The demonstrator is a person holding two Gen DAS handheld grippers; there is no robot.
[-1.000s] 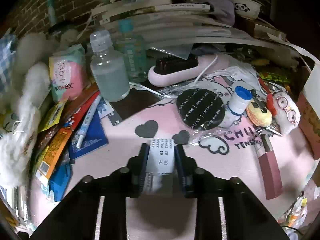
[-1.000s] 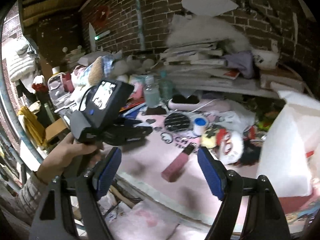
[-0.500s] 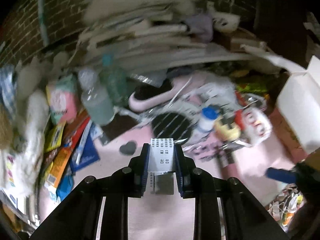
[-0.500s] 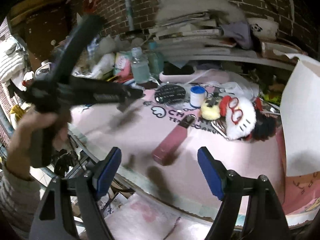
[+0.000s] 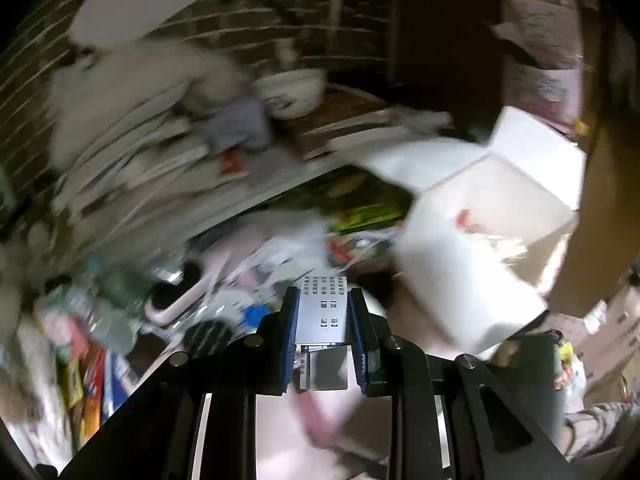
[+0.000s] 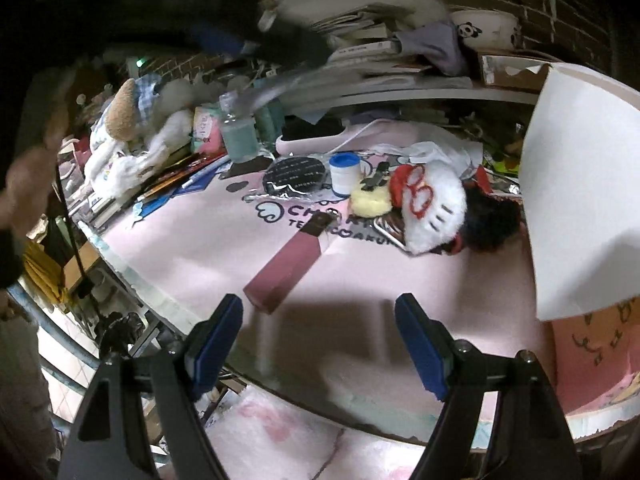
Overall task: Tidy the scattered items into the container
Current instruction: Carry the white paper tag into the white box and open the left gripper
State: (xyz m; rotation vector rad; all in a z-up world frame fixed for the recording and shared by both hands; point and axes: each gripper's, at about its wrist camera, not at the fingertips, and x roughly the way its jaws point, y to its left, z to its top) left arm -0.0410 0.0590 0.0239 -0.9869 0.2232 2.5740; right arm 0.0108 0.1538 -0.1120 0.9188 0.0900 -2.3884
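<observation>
My left gripper (image 5: 323, 322) is shut on a small white packet with printed text (image 5: 324, 308), held in the air above the pink mat. The white open box (image 5: 496, 216) stands ahead to the right in the blurred left wrist view. My right gripper (image 6: 318, 338) is open and empty, low over the pink mat (image 6: 360, 276) near its front edge. Just ahead of its left finger lies a dark pink rectangular box (image 6: 286, 266). Farther back lie a plush toy with red glasses (image 6: 430, 204), a blue-capped white jar (image 6: 345, 172) and a round black pad (image 6: 296, 174). The white box wall (image 6: 580, 184) rises at the right.
Bottles (image 6: 238, 132), sachets and a fluffy plush (image 6: 128, 148) crowd the mat's left side. Stacked books (image 6: 372, 40) and a panda bowl (image 6: 484, 28) sit on a shelf against the brick wall. A blurred hand (image 6: 28, 184) and dark gripper body cross the upper left.
The left gripper rose with the packet and swung right toward the white box. The right gripper sank closer to the mat near the dark pink box.
</observation>
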